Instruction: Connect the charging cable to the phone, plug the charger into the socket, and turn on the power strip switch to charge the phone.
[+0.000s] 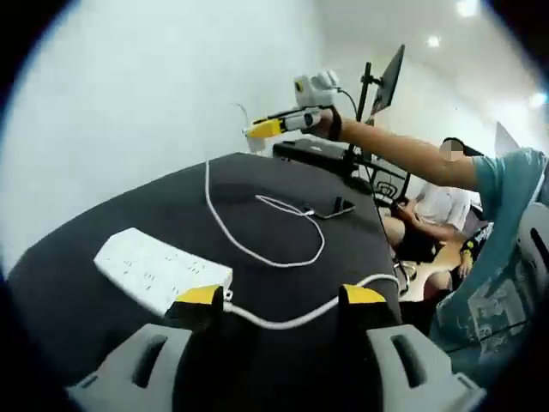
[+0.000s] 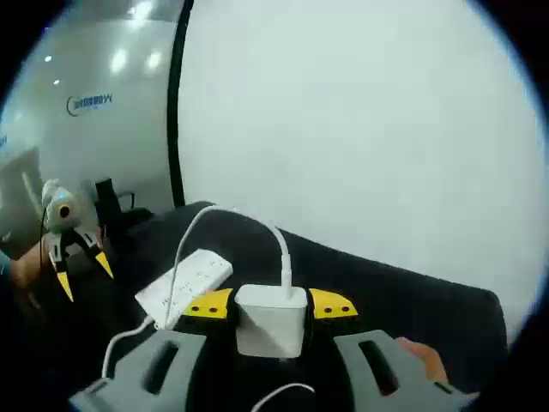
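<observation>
- The right gripper, seen in the right gripper view, is clamped on the white, square-bodied plastic charger; its yellow-tipped jaws press the two flat side faces. The block is light, rigid and smooth, so it is judged liable to slip or twist if held by its corners. The present flat-face hold is the correct one.
- The white round charging cable leaves the top of the charger and trails over the dark round table. It is soft and springy; expect it to drag on the charger during the move.
- The white oblong plastic power strip lies on the table, just beyond the left gripper in the left gripper view. It is light and judged likely to slide under insertion force; bracing its body is advised.
- The left gripper's jaws stand apart, holding nothing; the cable passes between their tips.
- The dark flat phone lies further across the table, near a cable loop. Whether the cable end is seated in it cannot be determined.
</observation>
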Demonstrator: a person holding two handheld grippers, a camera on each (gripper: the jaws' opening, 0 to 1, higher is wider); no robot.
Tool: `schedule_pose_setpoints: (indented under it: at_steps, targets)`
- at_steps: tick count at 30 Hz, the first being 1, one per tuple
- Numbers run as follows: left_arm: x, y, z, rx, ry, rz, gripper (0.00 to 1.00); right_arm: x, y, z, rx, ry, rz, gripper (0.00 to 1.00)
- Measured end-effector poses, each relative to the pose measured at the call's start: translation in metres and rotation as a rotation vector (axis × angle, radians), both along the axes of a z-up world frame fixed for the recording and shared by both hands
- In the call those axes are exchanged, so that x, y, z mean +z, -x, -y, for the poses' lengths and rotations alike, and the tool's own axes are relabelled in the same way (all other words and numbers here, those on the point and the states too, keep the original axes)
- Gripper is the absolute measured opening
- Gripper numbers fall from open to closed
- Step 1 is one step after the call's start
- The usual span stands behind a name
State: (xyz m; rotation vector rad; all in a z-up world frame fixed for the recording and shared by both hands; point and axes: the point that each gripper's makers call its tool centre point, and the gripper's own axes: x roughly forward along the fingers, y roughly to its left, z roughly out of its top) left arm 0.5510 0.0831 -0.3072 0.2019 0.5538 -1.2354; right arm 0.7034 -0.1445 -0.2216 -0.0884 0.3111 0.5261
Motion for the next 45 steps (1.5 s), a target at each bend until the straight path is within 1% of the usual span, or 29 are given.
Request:
schedule_pose_setpoints:
  at_steps: [1, 2, 3, 5, 6, 7, 8, 10, 11, 12, 14, 15, 16, 17, 19, 21, 23, 25, 26, 27, 29, 31, 32, 35, 38, 39, 41, 45]
  targets:
    - [0.0, 0.001, -0.008, -0.012, -0.042, 0.007, 0.49, 0.0, 0.017, -0.018, -0.021, -0.032, 0.013, 0.3]
    - [-0.001, 0.001, -0.014, -0.013, -0.075, 0.011, 0.49, 0.001, 0.024, -0.028, -0.021, -0.06, 0.021, 0.3]
    - [-0.002, 0.0, -0.021, -0.011, -0.122, 0.026, 0.49, 0.001, 0.029, -0.039, -0.022, -0.114, 0.022, 0.3]
    - [-0.003, 0.0, -0.03, -0.019, -0.171, 0.038, 0.47, -0.002, 0.035, -0.054, -0.017, -0.176, 0.013, 0.3]
    - [-0.001, 0.002, -0.032, -0.018, -0.172, 0.037, 0.45, -0.006, 0.039, -0.063, -0.015, -0.199, 0.006, 0.3]
    - [0.0, 0.003, -0.034, -0.02, -0.174, 0.037, 0.44, -0.009, 0.041, -0.07, -0.01, -0.193, 0.011, 0.3]
    - [0.001, 0.005, -0.037, -0.023, -0.177, 0.039, 0.44, -0.012, 0.047, -0.083, -0.002, -0.207, 0.017, 0.3]
    - [0.003, 0.01, -0.041, -0.025, -0.174, 0.043, 0.44, -0.015, 0.055, -0.104, 0.013, -0.255, 0.015, 0.3]
    - [0.003, 0.012, -0.043, -0.028, -0.175, 0.046, 0.44, -0.016, 0.057, -0.112, 0.015, -0.277, 0.012, 0.3]
    - [0.002, 0.014, -0.046, -0.029, -0.186, 0.052, 0.44, -0.015, 0.057, -0.122, 0.003, -0.314, 0.021, 0.3]
    - [-0.001, 0.015, -0.05, -0.028, -0.204, 0.057, 0.44, -0.017, 0.058, -0.133, -0.022, -0.348, 0.028, 0.3]
    - [-0.003, 0.016, -0.052, -0.028, -0.213, 0.056, 0.44, -0.02, 0.057, -0.14, -0.043, -0.36, 0.043, 0.3]
    - [-0.005, 0.017, -0.054, -0.03, -0.222, 0.054, 0.44, -0.023, 0.057, -0.144, -0.061, -0.373, 0.044, 0.3]
    - [-0.009, 0.018, -0.057, -0.031, -0.242, 0.048, 0.44, -0.028, 0.055, -0.149, -0.1, -0.412, 0.046, 0.3]
    - [-0.012, 0.018, -0.062, -0.035, -0.269, 0.044, 0.43, -0.038, 0.049, -0.152, -0.147, -0.443, 0.027, 0.3]
    - [-0.013, 0.018, -0.065, -0.035, -0.278, 0.043, 0.42, -0.05, 0.045, -0.154, -0.209, -0.476, 0.017, 0.3]
    - [-0.011, 0.018, -0.066, -0.032, -0.27, 0.044, 0.4, -0.061, 0.041, -0.154, -0.263, -0.509, -0.008, 0.3]
    - [-0.01, 0.02, -0.066, -0.035, -0.262, 0.044, 0.4, -0.069, 0.036, -0.155, -0.296, -0.566, -0.025, 0.3]
    - [-0.01, 0.02, -0.066, -0.036, -0.261, 0.049, 0.39, -0.072, 0.034, -0.156, -0.308, -0.595, -0.02, 0.3]
    - [-0.01, 0.021, -0.067, -0.038, -0.262, 0.053, 0.39, -0.075, 0.033, -0.156, -0.321, -0.607, -0.023, 0.3]
    - [-0.009, 0.021, -0.066, -0.045, -0.258, 0.063, 0.38, -0.081, 0.031, -0.159, -0.33, -0.596, -0.009, 0.3]
    - [-0.008, 0.022, -0.065, -0.049, -0.248, 0.068, 0.37, -0.088, 0.028, -0.16, -0.339, -0.538, 0.014, 0.3]
    - [-0.007, 0.022, -0.064, -0.049, -0.242, 0.069, 0.37, -0.092, 0.028, -0.164, -0.343, -0.533, 0.013, 0.3]
    - [-0.007, 0.022, -0.063, -0.053, -0.235, 0.072, 0.37, -0.099, 0.02, -0.163, -0.364, -0.557, 0.003, 0.3]
    - [-0.008, 0.023, -0.064, -0.056, -0.235, 0.072, 0.36, -0.102, 0.018, -0.166, -0.366, -0.553, 0.017, 0.3]
    - [-0.008, 0.023, -0.064, -0.057, -0.239, 0.074, 0.36, -0.103, 0.015, -0.165, -0.375, -0.538, 0.032, 0.3]
    - [-0.009, 0.023, -0.065, -0.06, -0.239, 0.078, 0.36, -0.104, 0.012, -0.165, -0.372, -0.545, 0.03, 0.3]
    - [-0.009, 0.022, -0.065, -0.059, -0.237, 0.077, 0.35, -0.106, 0.014, -0.169, -0.373, -0.56, 0.033, 0.3]
